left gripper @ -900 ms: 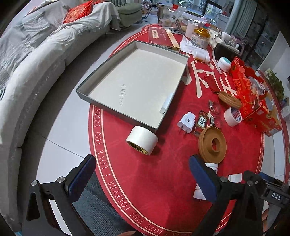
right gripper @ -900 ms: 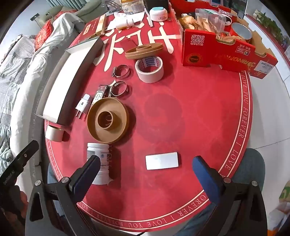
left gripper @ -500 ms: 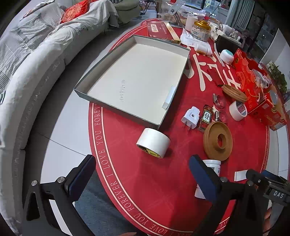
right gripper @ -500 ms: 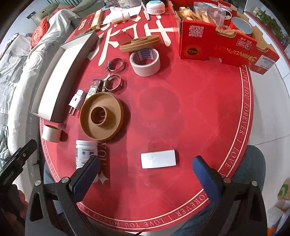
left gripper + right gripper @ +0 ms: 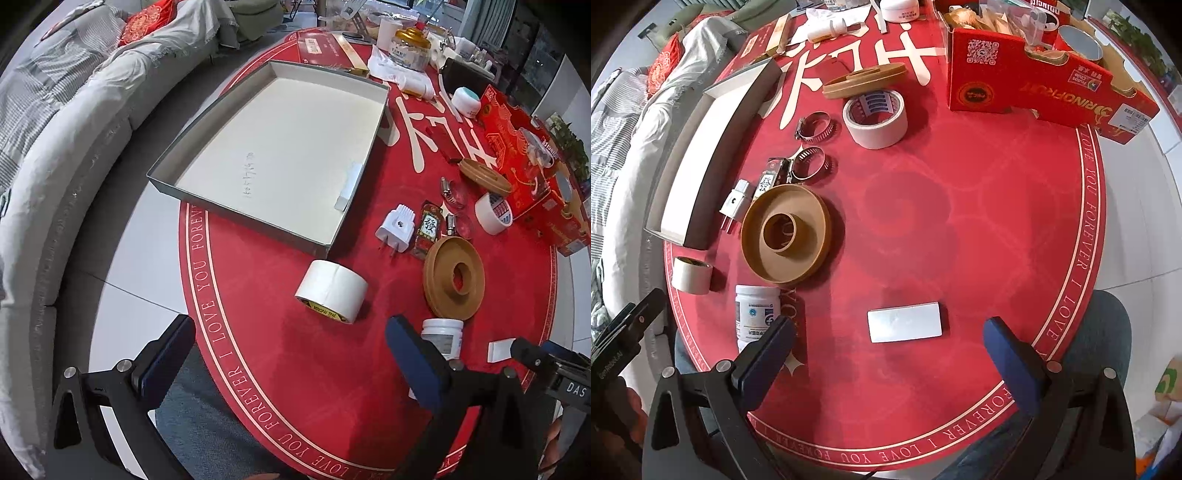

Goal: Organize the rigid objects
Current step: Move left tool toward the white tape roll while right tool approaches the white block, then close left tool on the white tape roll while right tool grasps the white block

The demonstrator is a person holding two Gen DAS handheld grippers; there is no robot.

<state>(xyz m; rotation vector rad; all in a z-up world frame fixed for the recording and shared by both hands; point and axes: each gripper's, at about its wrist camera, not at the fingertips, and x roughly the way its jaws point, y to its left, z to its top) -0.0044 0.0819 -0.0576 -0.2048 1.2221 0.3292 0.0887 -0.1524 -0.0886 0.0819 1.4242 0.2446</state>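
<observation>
Grey-covered sofa (image 5: 74, 122) with red cushion (image 5: 142, 20) beside the red round tablecloth (image 5: 960, 229).

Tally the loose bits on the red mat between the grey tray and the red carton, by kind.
Tape rolls: 2
Brown discs: 2
Hose clamps: 2
Plug: 1
Bottle: 1
White slab: 1
Small printed packet: 1
Total: 10

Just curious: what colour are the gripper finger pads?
Dark blue pads, clearest in the right wrist view.
</observation>
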